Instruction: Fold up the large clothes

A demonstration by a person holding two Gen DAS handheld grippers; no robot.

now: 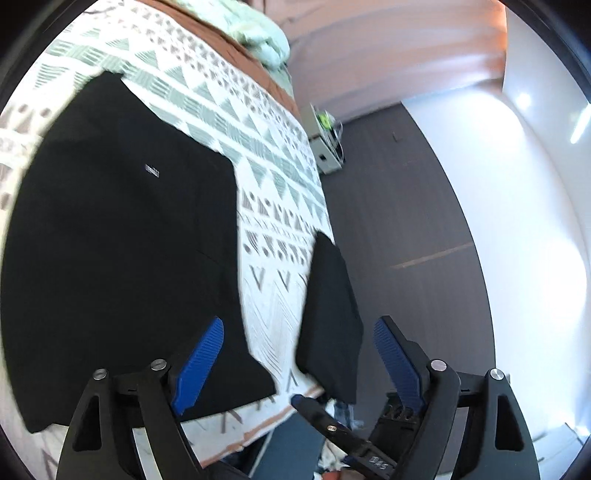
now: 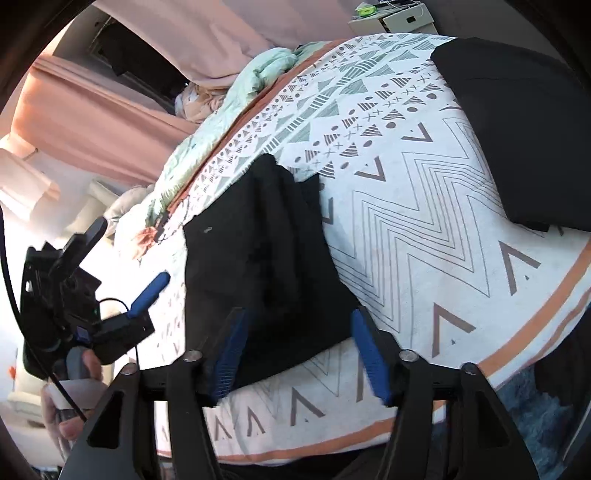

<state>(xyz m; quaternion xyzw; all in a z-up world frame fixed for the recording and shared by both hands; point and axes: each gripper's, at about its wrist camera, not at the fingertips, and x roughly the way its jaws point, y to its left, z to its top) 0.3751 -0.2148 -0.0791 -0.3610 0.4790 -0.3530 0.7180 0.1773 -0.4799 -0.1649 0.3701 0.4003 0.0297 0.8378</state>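
A large black garment (image 1: 122,236) lies flat on the patterned bedspread (image 1: 266,177); it also shows in the right wrist view (image 2: 266,258). A second folded black piece (image 1: 328,317) lies at the bed's edge, also in the right wrist view (image 2: 517,129) at the far right. My left gripper (image 1: 299,332) is open, above the bed between the two pieces, holding nothing. My right gripper (image 2: 299,325) is open just above the near hem of the large garment. The left gripper (image 2: 147,291) also shows at the left of the right wrist view.
A mint quilt (image 1: 255,33) is bunched at the head of the bed. A small white cabinet (image 1: 325,144) stands on the dark floor (image 1: 406,221) beside the bed. Pink curtains (image 2: 92,122) hang behind. The bed's orange-striped edge (image 2: 535,325) is near me.
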